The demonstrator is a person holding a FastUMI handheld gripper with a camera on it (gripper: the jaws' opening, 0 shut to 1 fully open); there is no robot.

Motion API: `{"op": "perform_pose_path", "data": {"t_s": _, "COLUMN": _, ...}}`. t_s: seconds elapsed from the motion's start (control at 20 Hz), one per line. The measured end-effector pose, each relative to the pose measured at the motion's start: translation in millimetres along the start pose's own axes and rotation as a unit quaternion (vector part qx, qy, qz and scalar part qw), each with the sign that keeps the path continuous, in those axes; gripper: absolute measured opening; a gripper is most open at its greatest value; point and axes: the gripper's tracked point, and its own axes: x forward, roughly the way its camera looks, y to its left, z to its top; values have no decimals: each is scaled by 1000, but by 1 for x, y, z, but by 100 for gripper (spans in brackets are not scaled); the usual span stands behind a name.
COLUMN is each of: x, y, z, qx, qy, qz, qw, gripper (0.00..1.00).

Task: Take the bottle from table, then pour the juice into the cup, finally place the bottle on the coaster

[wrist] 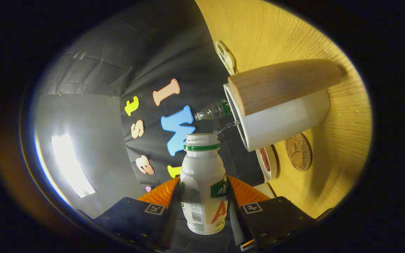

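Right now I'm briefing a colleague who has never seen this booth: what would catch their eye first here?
First, the white bottle clamped between the gripper fingers, open-mouthed and tipped sideways, a thin clear stream running from its mouth into the white cup just beyond. Next, the cup's broad wooden handle, then the round cork coaster lying on the yellow table beside the cup.

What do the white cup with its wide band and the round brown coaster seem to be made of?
The white cup looks like glazed ceramic: smooth, with a soft sheen. Its wide band looks like wood, showing fine grain lines. The round brown coaster looks like cork, speckled and matte, with a dark printed mark. The gripper is shut on the white bottle.
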Motion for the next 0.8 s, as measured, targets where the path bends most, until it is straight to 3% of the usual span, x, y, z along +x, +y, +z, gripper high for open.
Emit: {"op": "perform_pose_path", "data": {"t_s": 0.8, "x": -1, "y": 5, "z": 9, "qx": 17, "qy": -6, "qz": 6, "qw": 1000, "gripper": 64}}
